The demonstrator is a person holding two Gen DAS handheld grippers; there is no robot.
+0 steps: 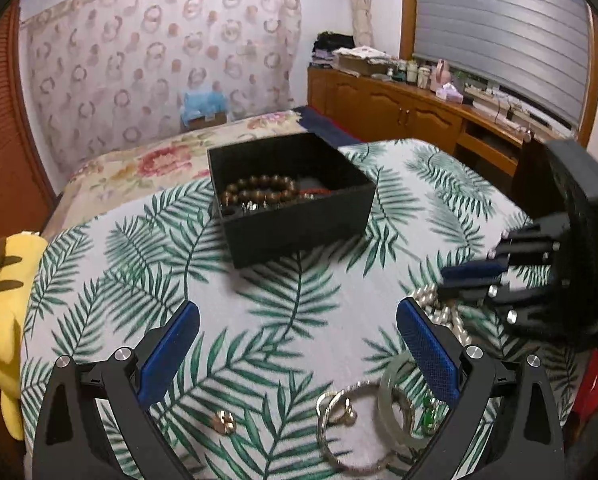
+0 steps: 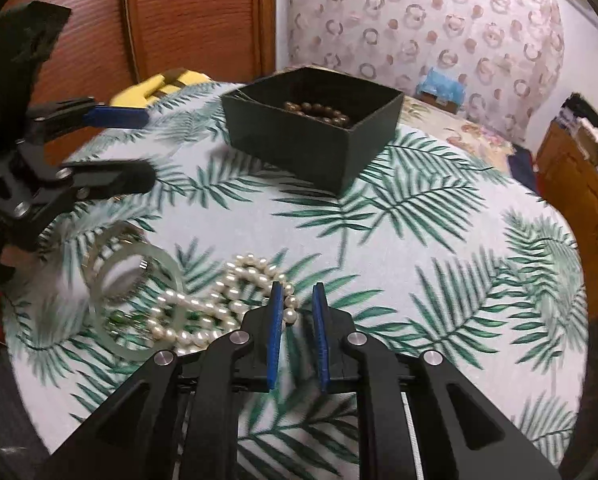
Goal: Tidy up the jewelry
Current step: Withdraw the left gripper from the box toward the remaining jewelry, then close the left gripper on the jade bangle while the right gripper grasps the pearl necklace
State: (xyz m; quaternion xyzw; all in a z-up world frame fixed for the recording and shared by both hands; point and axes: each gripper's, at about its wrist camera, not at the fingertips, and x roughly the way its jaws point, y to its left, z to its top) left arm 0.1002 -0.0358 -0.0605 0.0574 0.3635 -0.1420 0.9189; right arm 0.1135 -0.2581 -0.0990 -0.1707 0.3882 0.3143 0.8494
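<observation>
Right wrist view has the pearl necklace (image 2: pixel 219 304) heaped on the leaf-print cloth (image 2: pixel 419 240), right gripper (image 2: pixel 297 300) jaws narrowly apart at its edge (nothing pinched). Jade bangle (image 2: pixel 139 304) sits just beside. Left gripper (image 1: pixel 297 320) hangs spread wide, empty. Black box (image 2: pixel 311 136) beyond holds a brown bead bracelet (image 2: pixel 319 112).

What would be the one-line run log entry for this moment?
left hand-held gripper: open, empty | right hand-held gripper: open, at pearl necklace | black box: holds brown bead bracelet
</observation>
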